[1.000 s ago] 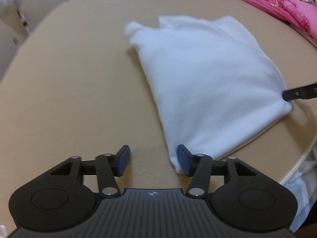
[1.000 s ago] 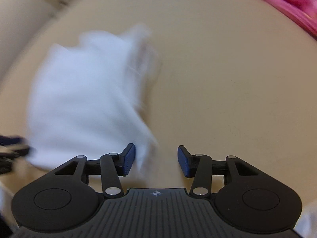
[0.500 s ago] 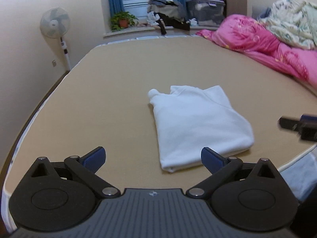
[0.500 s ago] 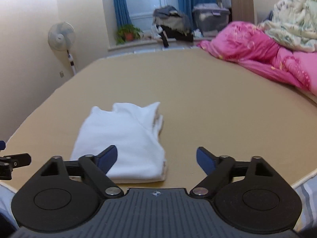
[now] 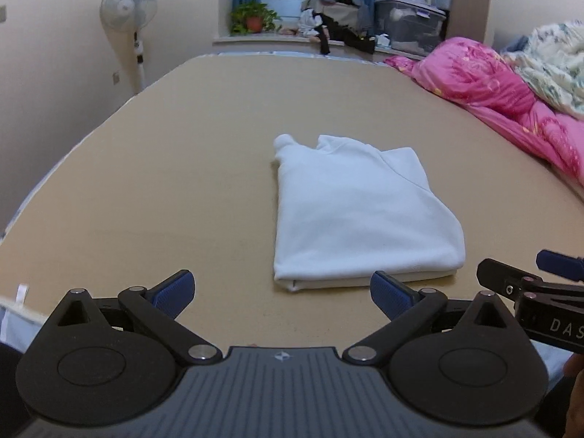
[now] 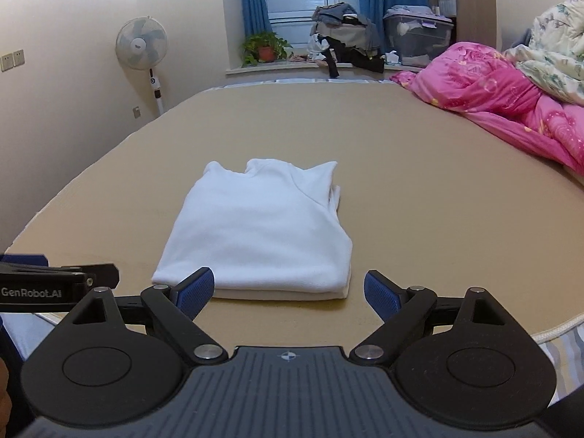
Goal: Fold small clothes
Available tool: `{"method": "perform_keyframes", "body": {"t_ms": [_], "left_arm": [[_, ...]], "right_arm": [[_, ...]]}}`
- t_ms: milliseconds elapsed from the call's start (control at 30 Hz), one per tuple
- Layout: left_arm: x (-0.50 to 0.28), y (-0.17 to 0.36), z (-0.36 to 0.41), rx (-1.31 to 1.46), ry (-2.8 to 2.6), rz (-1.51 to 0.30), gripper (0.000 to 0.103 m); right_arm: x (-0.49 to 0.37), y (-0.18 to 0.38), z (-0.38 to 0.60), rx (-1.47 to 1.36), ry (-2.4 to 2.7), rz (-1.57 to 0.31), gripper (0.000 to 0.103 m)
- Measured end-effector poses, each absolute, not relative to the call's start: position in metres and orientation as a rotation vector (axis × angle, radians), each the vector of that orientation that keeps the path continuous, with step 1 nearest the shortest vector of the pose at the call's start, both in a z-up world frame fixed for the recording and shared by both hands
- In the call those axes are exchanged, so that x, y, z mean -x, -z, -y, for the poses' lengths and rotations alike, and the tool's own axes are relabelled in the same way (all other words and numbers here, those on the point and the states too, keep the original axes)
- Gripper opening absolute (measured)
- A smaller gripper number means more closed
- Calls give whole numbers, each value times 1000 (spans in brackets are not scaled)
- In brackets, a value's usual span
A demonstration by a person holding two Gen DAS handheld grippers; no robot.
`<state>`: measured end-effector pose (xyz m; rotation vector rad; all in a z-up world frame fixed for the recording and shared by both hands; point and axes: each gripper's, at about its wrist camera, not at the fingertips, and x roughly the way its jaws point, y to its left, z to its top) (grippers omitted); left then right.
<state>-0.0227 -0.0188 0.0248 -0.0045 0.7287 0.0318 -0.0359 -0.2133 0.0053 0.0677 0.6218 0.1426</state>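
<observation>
The soft white folded fleece garment [image 5: 361, 211] lies flat on the tan bed surface [image 5: 164, 189], near its front edge. Left tool [image 5: 281, 294] and right tool [image 6: 288, 290] both stand apart, empty, short of it. Light and limp, it probably lifts best by its near folded edge. Only the right view shows the stacked layers at its right side.

Left gripper [image 5: 280, 294]: fingers [image 5: 175, 288] spread wide, blue pads facing inward, nothing between them, nothing touched. Pointed forward and tilted downward.

Right gripper [image 6: 288, 291]: fingers [image 6: 381, 294] wide apart, gap empty, no contact with anything. Tilted downward too.

Both grippers side by side, near each other, apart: right gripper's tip shows at right edge of left wrist view, left gripper's tip at left edge of right wrist view. Sliver of hand at lower right corner of left wrist view.
</observation>
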Motion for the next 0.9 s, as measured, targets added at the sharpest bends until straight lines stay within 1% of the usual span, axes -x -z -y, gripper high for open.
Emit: {"method": "perform_keyframes", "body": {"t_ms": [233,900], "left_arm": [[14,-16,29,-4,9,-733,103],[11,-15,25,3,-2,-736,103]], "right_arm": [[29,0,215,-64,-129,-626,90],[23,2,205,-41,-155,-637,90]]}}
